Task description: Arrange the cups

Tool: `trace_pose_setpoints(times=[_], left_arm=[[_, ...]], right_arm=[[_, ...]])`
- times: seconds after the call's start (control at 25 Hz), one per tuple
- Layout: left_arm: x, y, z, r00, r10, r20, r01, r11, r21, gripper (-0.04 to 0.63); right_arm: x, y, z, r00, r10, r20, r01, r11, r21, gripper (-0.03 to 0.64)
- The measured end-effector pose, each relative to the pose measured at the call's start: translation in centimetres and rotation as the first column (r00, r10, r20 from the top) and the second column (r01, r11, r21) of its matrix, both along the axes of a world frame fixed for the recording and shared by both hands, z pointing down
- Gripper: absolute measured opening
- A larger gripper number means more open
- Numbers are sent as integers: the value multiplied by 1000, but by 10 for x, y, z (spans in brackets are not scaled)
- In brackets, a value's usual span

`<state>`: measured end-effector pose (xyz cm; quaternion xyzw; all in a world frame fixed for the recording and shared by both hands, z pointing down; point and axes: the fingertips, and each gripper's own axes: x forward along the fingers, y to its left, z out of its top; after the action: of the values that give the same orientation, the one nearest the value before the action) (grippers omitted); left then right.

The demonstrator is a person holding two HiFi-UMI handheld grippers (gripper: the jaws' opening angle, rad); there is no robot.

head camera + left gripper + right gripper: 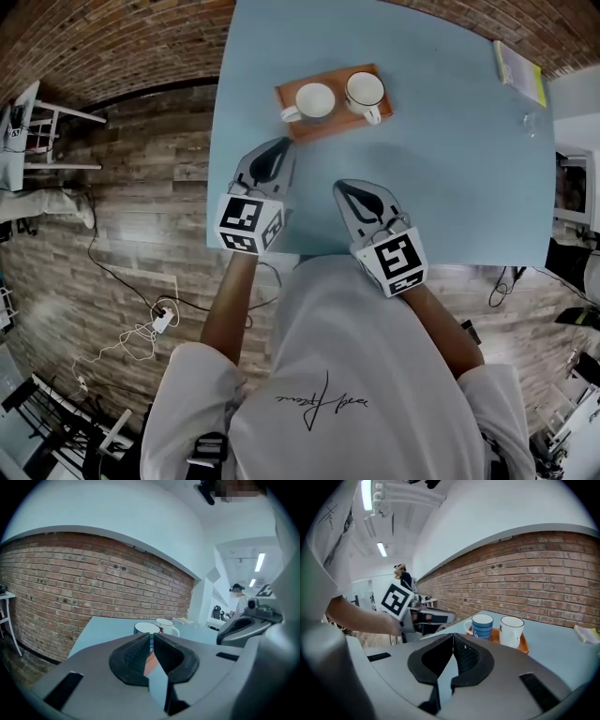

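An orange tray (292, 125) lies at the far side of the light blue table (450, 178). Two cups stand on it side by side: a blue-striped cup (314, 100) on the left and a white cup (365, 91) on the right. My left gripper (277, 148) hovers over the table's near left part, short of the tray, jaws shut and empty. My right gripper (349, 187) hangs near the front edge, also shut with nothing in it. The right gripper view shows the blue-striped cup (482, 626) and the white cup (511, 631) beyond the closed right gripper (453, 637).
A yellow-green booklet (520, 70) and a small clear object (531, 122) lie at the table's far right. A white chair (37, 131) stands left on the wooden floor, and cables (155, 323) trail below the table. A brick wall (70, 583) runs behind.
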<state>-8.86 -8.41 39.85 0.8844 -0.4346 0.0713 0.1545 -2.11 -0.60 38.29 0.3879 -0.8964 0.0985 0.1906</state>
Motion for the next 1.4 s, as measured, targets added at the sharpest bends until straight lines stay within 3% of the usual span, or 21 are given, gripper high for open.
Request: trace_pose_setpoints(times=[0.12,0.32,0.36,0.44,0.6,1.16,1.4], left_arm=[[-3,-15,8,999,25,41,-26,999,28,11],[-9,-34,23,992,77,98,-82,995,54,12],[-9,-37,25,991,91,99,-97,994,53,25],[-9,-41,29,987,124,99,-129,990,48,113],[-9,-48,37,976,189,105,-194,980,41,126],[3,-67,51,939,343,-1,-343,938,53,144],[9,-67,56,930,367,7,-367,928,62,144]], right_arm=[[-3,5,3,1000,-24,15,25,1000,-18,23],[9,-6,2,999,22,49,-20,999,-35,22],[12,-7,1,998,30,52,-28,999,-38,21],[15,-9,2,998,38,58,-35,998,-45,22],[17,-13,0,996,39,85,-34,998,-56,23],[13,-30,2,990,19,139,-7,996,-88,23],[13,-32,8,992,18,127,-4,995,-103,22]])
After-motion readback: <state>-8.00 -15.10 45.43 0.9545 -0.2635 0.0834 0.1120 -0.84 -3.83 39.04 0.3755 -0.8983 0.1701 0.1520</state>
